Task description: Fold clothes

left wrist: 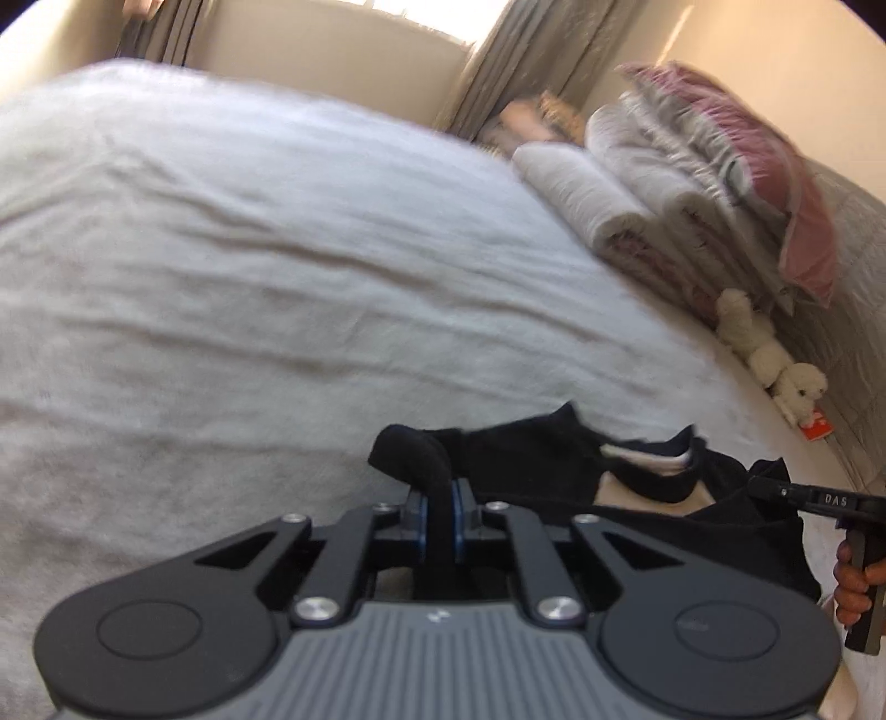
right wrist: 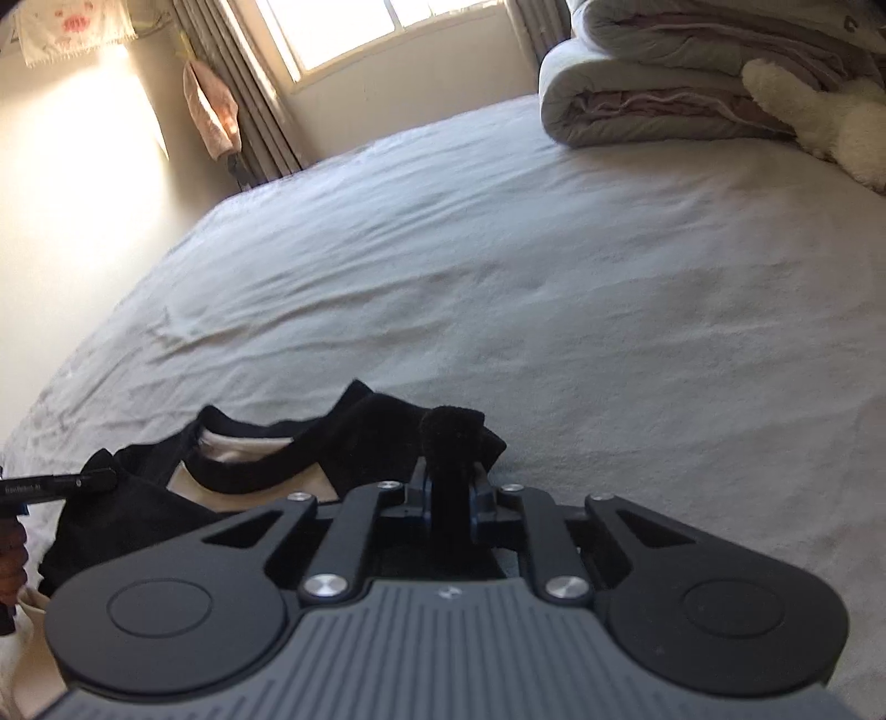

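Observation:
A black garment [left wrist: 554, 465] with a cream inner side lies bunched at the near edge of the bed. My left gripper [left wrist: 441, 512] is shut on a fold of its black cloth, which bulges out past the pads. In the right wrist view the same black garment [right wrist: 266, 459] spreads to the left, and my right gripper [right wrist: 451, 501] is shut on another bunched corner of it. Each view shows the other gripper at its edge: the right one [left wrist: 775, 490] with a hand below it, the left one [right wrist: 105, 477] likewise.
The bed [left wrist: 277, 277] carries a pale wrinkled sheet. Rolled quilts [right wrist: 664, 94] and a pink pillow [left wrist: 797, 210] are stacked at the bed's head. A white plush toy [left wrist: 775, 360] lies beside them. Curtains [right wrist: 249, 111] and a window [right wrist: 376, 33] stand behind.

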The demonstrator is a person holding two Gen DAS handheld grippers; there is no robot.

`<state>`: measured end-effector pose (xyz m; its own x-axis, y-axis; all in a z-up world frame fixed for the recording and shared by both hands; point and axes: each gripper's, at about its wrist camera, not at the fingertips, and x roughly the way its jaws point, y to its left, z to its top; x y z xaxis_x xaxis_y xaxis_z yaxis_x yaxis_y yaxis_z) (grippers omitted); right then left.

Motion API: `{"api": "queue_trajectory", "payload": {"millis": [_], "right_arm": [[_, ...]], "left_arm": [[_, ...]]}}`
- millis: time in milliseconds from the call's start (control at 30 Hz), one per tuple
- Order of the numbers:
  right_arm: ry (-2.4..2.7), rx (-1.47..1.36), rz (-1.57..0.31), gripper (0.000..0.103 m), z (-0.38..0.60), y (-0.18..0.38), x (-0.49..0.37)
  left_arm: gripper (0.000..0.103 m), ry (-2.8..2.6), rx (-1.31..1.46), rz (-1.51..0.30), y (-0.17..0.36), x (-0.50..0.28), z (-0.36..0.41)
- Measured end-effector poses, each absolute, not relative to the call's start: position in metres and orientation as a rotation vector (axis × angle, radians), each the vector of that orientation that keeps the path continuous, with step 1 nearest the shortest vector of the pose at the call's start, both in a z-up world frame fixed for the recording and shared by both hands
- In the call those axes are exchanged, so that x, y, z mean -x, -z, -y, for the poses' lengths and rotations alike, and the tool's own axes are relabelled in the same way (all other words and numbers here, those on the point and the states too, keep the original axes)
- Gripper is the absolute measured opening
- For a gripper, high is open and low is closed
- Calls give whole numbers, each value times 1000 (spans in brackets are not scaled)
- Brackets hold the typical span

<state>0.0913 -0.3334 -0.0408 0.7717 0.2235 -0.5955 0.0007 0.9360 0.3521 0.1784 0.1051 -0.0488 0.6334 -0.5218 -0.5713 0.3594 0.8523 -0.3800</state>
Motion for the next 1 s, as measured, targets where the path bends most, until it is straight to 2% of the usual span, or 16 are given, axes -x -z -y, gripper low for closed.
{"api": "queue_trajectory", "payload": {"millis": [300, 500, 733, 1000], "right_arm": [[-158, -357, -528, 13, 329, 1, -42], [-165, -328, -479, 13, 322, -13, 2], [-152, -312, -495, 13, 315, -4, 43], [-126, -274, -568, 13, 303, 28, 68]], "left_arm": [[8, 560, 223, -499, 13, -120, -115], [8, 581, 215, -421, 1, -74, -130], [6, 570, 201, -445, 16, -31, -146], [6, 569, 87, -576, 49, 3, -150]]}}
